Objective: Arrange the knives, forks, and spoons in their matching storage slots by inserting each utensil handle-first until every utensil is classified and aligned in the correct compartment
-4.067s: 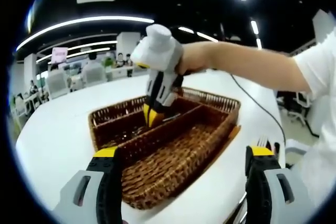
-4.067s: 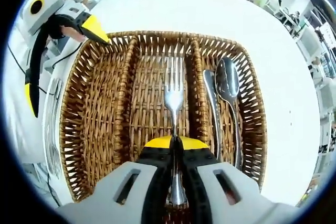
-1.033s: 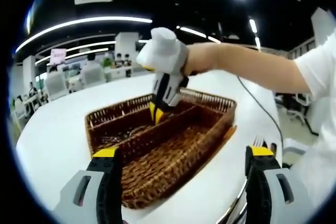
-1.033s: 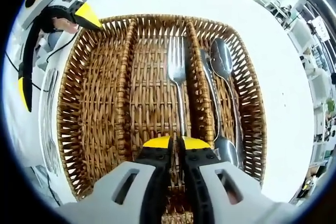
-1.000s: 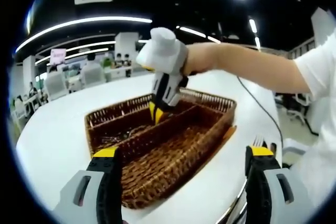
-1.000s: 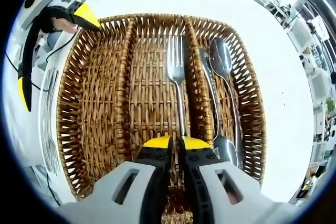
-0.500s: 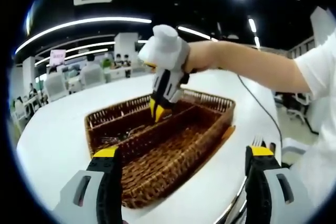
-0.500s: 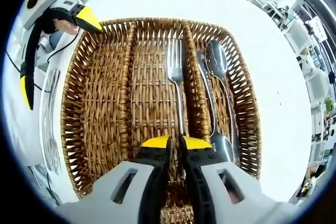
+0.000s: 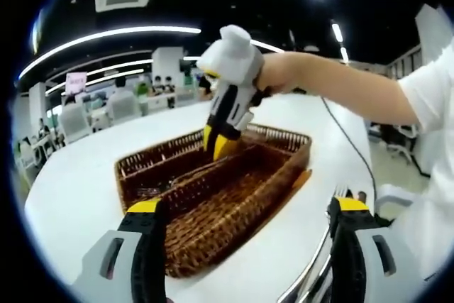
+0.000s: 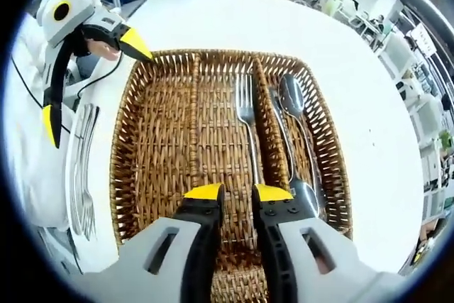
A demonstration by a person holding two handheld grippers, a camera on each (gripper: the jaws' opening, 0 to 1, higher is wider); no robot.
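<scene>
— What's under my right gripper (image 10: 237,193) just now?

— A woven brown wicker tray (image 10: 152,175), rectangular, split lengthwise by two ridges into three slots, on a smooth white table (image 10: 213,19). One shiny steel fork (image 10: 247,129) lies in the middle slot, tines at the far end. Two polished spoons (image 10: 294,125) lie in the right slot, one bowl far, one bowl near. The left slot is bare weave.

— And my jaws?

— Yellow-tipped, parted, holding nothing. Half a second ago the gap was narrower and sat over the fork's handle; now I've lifted clear, and the tray looks smaller.

— The left gripper (image 9: 245,207)?

— Jaws spread wide, empty, near the tray's left side. More steel forks (image 10: 81,168) lie on the table left of the tray; I can't count them surely.
</scene>
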